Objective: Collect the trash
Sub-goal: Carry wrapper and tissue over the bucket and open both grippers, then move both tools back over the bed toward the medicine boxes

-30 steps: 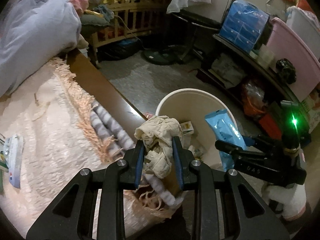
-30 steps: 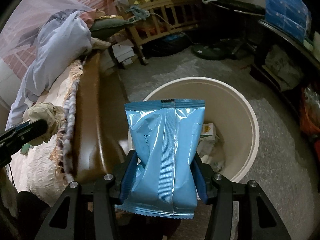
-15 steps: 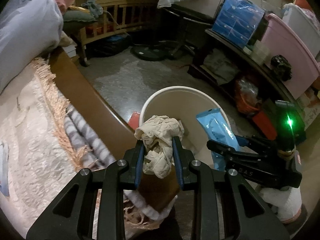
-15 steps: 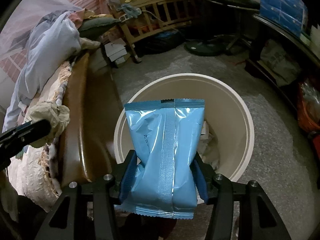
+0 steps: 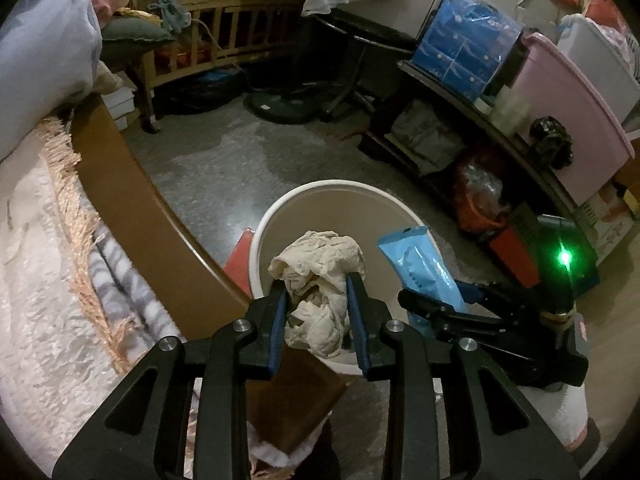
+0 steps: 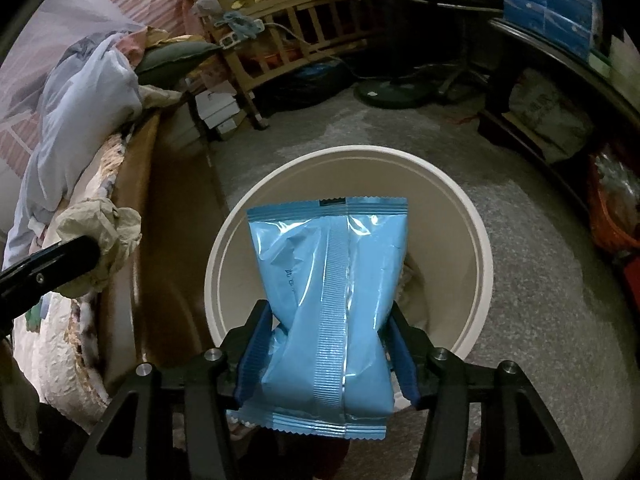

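My left gripper (image 5: pixel 318 296) is shut on a crumpled beige tissue wad (image 5: pixel 318 280), held over the near left rim of the round cream trash bin (image 5: pixel 336 188). My right gripper (image 6: pixel 326 332) is shut on a light blue plastic packet (image 6: pixel 328 280), held above the near side of the same bin (image 6: pixel 480 240). In the left wrist view the packet (image 5: pixel 420 272) and right gripper (image 5: pixel 432 308) sit to the right of the wad. In the right wrist view the wad (image 6: pixel 100 236) and left gripper show at the left. Some trash lies in the bin's bottom.
A brown wooden bed edge (image 5: pixel 132 200) with a fringed cream blanket (image 5: pixel 36 280) runs along the left of the bin. A wooden crib (image 5: pixel 224 20), a fan base (image 5: pixel 288 104) and a low shelf with boxes (image 5: pixel 460 52) and a pink tub (image 5: pixel 568 92) stand beyond.
My left gripper has carried the tissue wad off the bed and right, over the bin's rim. My right gripper with the blue packet has shifted slightly further over the bin.
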`<state>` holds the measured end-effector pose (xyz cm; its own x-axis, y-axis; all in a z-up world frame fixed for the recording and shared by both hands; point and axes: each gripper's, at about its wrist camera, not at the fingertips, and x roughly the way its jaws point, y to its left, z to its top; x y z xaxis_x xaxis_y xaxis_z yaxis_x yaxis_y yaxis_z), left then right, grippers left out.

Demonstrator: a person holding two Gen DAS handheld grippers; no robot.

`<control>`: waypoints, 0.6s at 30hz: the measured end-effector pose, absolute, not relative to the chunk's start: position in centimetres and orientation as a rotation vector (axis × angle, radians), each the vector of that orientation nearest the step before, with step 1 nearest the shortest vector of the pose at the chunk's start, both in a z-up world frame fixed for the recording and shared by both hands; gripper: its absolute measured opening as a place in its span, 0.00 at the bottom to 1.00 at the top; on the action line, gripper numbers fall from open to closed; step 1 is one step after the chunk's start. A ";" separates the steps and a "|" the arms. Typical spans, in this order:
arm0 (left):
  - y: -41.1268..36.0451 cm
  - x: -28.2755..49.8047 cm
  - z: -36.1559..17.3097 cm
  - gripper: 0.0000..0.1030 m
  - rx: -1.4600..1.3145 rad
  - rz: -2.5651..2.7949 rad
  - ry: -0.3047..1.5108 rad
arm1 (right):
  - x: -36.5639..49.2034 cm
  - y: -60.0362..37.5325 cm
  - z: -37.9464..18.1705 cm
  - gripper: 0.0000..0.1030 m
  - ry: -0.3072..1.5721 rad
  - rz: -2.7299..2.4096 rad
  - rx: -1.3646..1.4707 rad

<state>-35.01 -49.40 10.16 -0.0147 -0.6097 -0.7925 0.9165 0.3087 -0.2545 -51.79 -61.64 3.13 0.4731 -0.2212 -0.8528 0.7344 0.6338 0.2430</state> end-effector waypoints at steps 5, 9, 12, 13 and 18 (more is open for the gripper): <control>-49.5 -34.9 10.5 0.49 0.364 -1.288 0.987 | -52.2 -62.3 3.1 0.70 0.875 -0.660 0.690; -49.1 -34.6 10.7 0.49 0.370 -1.277 0.990 | -52.6 -62.2 3.2 0.70 0.863 -0.664 0.699; -48.4 -34.3 11.2 0.49 0.380 -1.253 0.984 | -52.7 -61.8 3.3 0.70 0.862 -0.656 0.702; -48.2 -34.2 11.3 0.49 0.385 -1.241 0.976 | -52.7 -61.7 3.4 0.70 0.863 -0.653 0.702; -46.0 -33.3 12.2 0.49 0.406 -1.184 0.933 | -52.1 -60.3 3.9 0.70 0.867 -0.628 0.681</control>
